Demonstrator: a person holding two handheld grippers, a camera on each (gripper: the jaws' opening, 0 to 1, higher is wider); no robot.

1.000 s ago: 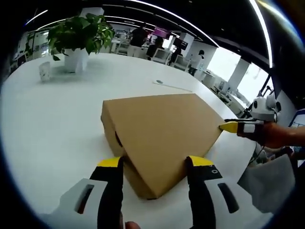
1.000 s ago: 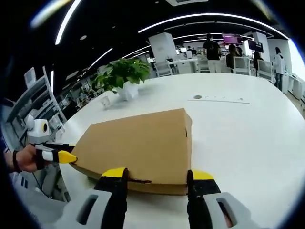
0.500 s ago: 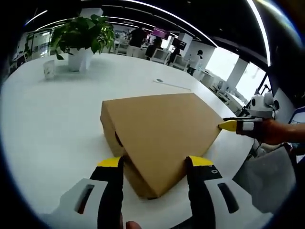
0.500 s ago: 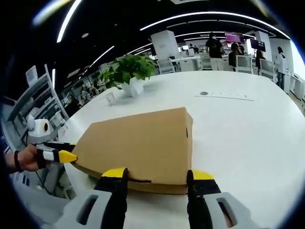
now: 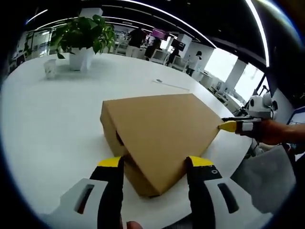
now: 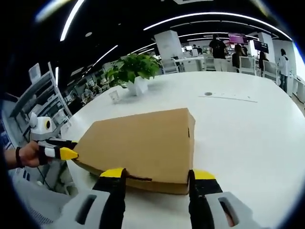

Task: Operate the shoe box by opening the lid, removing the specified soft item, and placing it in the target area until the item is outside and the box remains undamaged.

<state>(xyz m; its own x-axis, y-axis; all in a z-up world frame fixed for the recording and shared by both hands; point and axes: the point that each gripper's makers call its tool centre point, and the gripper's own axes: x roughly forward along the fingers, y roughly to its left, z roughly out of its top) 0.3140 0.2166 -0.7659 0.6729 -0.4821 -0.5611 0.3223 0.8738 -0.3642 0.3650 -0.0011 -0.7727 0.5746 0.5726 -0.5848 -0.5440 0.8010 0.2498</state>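
Shoe box (image 5: 159, 133) lies shut on the white table (image 5: 52, 114), at frame centre in both views. Left gripper (image 5: 155, 164) and right gripper (image 6: 157, 175) each stand spread wide at opposite corners, holding nothing. A potted plant (image 5: 81, 40) sits upper left.

The near corner of the shoe box lid (image 5: 164, 136) now sits a little higher off the white table (image 5: 47, 124) than a moment ago, between the left gripper (image 5: 155, 162) tips.
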